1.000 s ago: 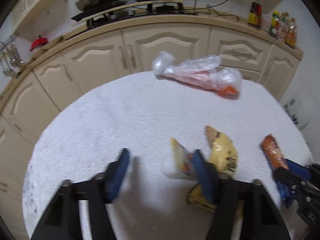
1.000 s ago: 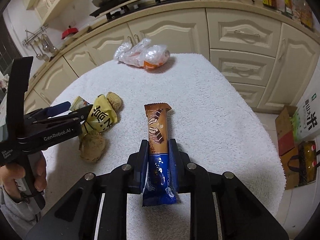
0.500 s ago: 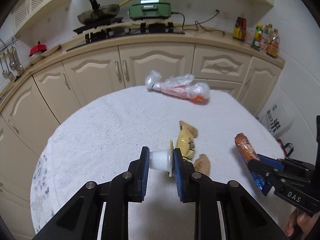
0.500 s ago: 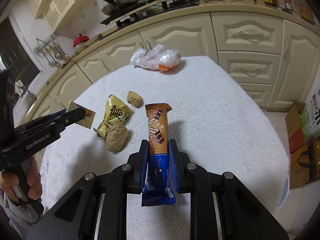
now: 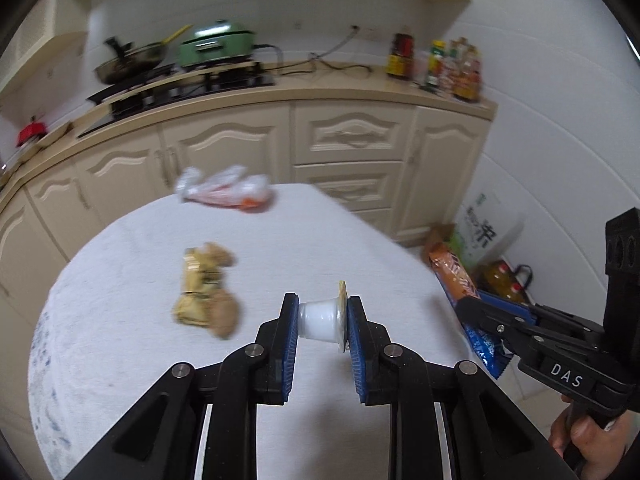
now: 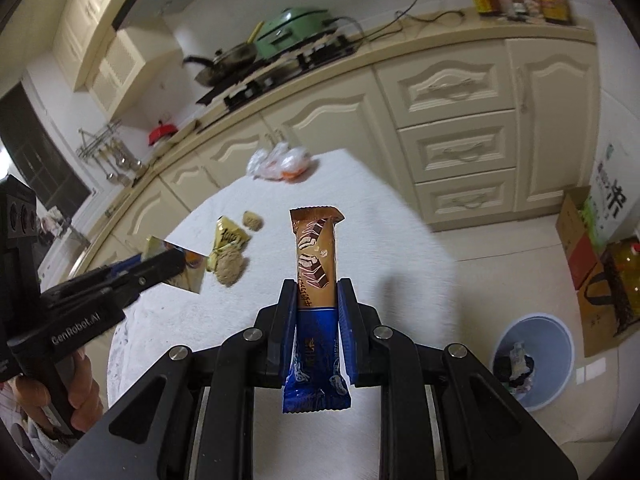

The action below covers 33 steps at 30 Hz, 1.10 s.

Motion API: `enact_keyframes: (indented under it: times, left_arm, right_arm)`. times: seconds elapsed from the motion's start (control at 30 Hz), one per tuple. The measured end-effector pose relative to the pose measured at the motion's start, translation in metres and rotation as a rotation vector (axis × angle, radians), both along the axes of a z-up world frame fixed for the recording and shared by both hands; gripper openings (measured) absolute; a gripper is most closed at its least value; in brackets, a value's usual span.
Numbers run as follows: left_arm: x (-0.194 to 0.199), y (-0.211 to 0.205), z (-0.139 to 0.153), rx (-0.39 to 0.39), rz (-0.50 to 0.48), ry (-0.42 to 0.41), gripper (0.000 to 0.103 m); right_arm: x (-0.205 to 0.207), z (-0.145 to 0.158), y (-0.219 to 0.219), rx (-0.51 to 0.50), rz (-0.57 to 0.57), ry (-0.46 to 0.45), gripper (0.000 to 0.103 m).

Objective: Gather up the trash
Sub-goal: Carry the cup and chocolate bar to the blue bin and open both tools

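Observation:
My left gripper (image 5: 322, 322) is shut on a small white plastic cup (image 5: 322, 319) with a peeled foil lid, held above the white-towelled table (image 5: 120, 360). My right gripper (image 6: 316, 312) is shut on a long brown-and-blue snack wrapper (image 6: 314, 256), also lifted off the table; the same wrapper (image 5: 454, 276) shows at the right of the left wrist view. Still lying on the table are a yellow wrapper (image 5: 198, 284) with brown crumpled lumps (image 5: 224, 314) beside it and a clear plastic bag (image 5: 224, 188) with orange inside at the far edge. A light blue bin (image 6: 530, 360) with trash in it stands on the floor at lower right.
Cream kitchen cabinets (image 5: 340, 140) curve behind the table, with a stove, pan and green cooker (image 5: 216, 44) on the counter. Bottles (image 5: 436, 64) stand at the counter's right end. Boxes and bags (image 6: 592, 240) sit on the floor by the wall. A hand (image 6: 76, 392) holds the left gripper's handle.
My left gripper closed on the white cup and lifted it off the table. Both grippers rose and swung to the right with their items, bringing the blue bin into the right wrist view.

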<state>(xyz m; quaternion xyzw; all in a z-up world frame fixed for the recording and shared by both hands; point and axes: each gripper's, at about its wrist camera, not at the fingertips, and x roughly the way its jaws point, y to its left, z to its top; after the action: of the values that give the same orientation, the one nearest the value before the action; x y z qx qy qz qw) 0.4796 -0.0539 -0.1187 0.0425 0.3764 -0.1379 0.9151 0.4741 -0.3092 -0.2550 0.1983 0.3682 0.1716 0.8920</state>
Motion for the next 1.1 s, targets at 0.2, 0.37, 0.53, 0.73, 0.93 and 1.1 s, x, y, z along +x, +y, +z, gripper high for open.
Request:
enact_keyframes:
  times: [0.2, 0.37, 0.53, 0.73, 0.93, 1.1]
  left_arm:
    - [0.010, -0.102, -0.010, -0.013, -0.144, 0.059, 0.020]
    - [0.020, -0.181, -0.026, -0.004, -0.232, 0.102, 0.020]
    - [0.039, -0.241, -0.059, 0.032, -0.247, 0.166, 0.020]
    - [0.065, -0.284, -0.098, 0.083, -0.240, 0.236, 0.020]
    - [0.112, -0.330, -0.134, 0.129, -0.248, 0.304, 0.020]
    - [0.156, -0.366, -0.171, 0.167, -0.266, 0.341, 0.020]
  right_arm:
    - [-0.037, -0.002, -0.081, 0.012, -0.144, -0.008, 0.020]
    - [-0.060, -0.023, -0.162, 0.017, -0.293, 0.028, 0.020]
    - [-0.060, -0.056, -0.214, 0.041, -0.369, 0.087, 0.020]
    - [-0.029, -0.109, -0.247, 0.050, -0.428, 0.157, 0.030]
    - [-0.024, -0.154, -0.272, 0.076, -0.467, 0.230, 0.061]
    - [-0.035, -0.176, -0.285, 0.070, -0.501, 0.275, 0.066]
